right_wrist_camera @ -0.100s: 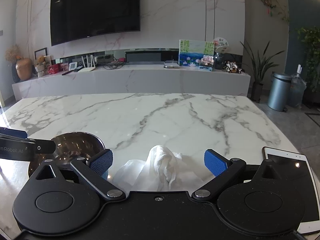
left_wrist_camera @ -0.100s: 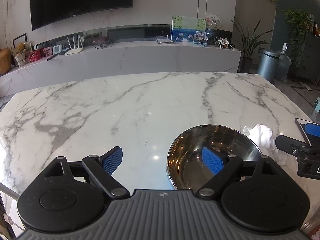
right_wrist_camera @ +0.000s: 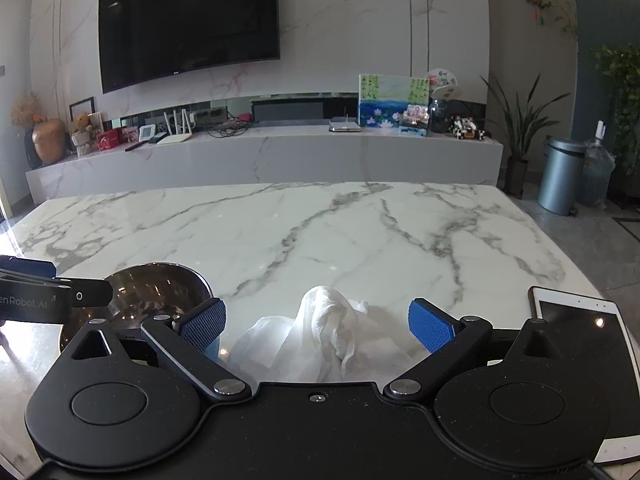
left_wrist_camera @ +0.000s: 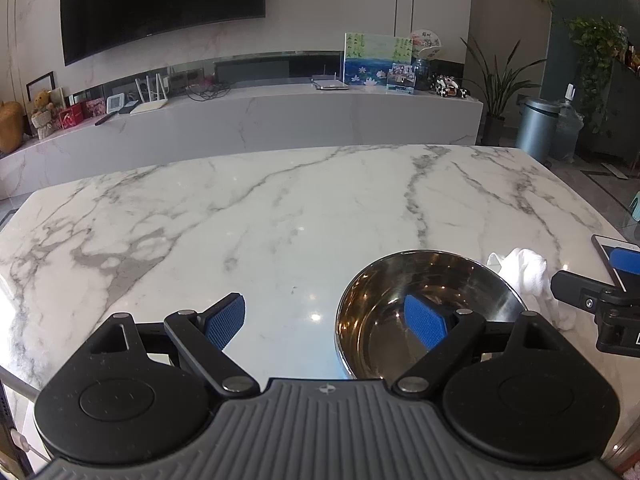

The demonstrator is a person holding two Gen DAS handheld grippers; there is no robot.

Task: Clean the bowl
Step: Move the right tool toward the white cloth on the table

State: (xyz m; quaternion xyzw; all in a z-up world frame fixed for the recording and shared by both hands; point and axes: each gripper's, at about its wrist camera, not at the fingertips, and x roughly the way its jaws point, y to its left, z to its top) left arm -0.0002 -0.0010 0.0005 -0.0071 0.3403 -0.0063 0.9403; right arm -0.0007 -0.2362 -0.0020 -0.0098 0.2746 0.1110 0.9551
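Observation:
A shiny steel bowl stands upright on the marble table, low and right in the left wrist view. My left gripper is open; its right pad hangs over the bowl's inside and its left pad stays outside, so the near-left rim lies between them. A crumpled white cloth lies on the table just right of the bowl. My right gripper is open, with the cloth between its fingers and neither pad pressing it. The bowl's inside looks empty.
A white tablet lies at the table's right edge, close beside the right gripper. The left gripper's finger reaches over the bowl in the right wrist view. Beyond the table stand a long marble sideboard and a grey bin.

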